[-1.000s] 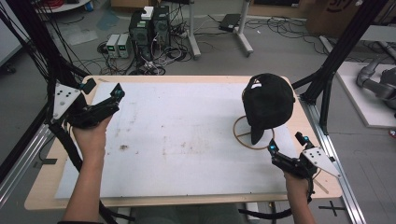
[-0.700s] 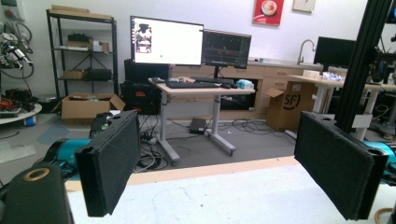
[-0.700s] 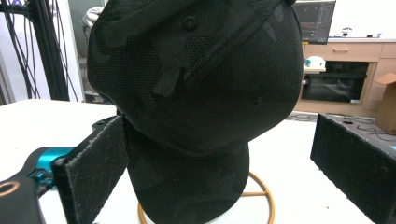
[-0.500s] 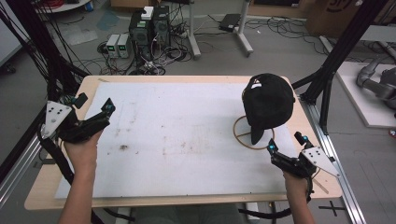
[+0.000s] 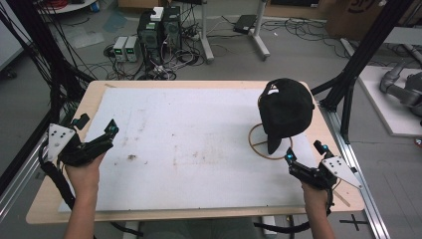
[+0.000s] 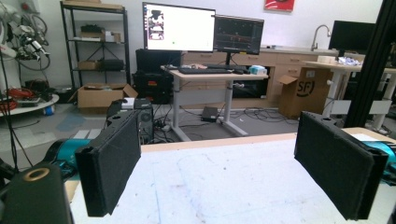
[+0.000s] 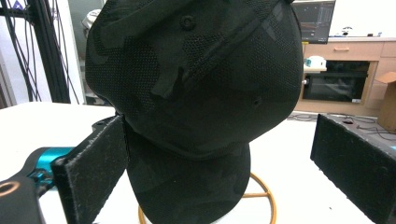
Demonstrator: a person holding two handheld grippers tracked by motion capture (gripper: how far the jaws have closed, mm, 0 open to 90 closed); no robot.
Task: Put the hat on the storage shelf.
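A black cap (image 5: 285, 110) sits on a stand with a wooden ring base (image 5: 259, 144) near the right edge of the counter (image 5: 199, 84), its brim pointing down toward the front edge. The right gripper (image 5: 304, 155) is held just in front of the cap at the front right corner, fingers (image 7: 93, 172) spread apart and grasping nothing. The left gripper (image 5: 95, 130) is held at the counter's left edge, well apart from the cap, fingers (image 6: 109, 163) released and spread wide with nothing between them.

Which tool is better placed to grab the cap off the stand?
Right. The right tool sits just short of the black cap, jaws open and aimed at its brim; the left tool is open at the far table edge.
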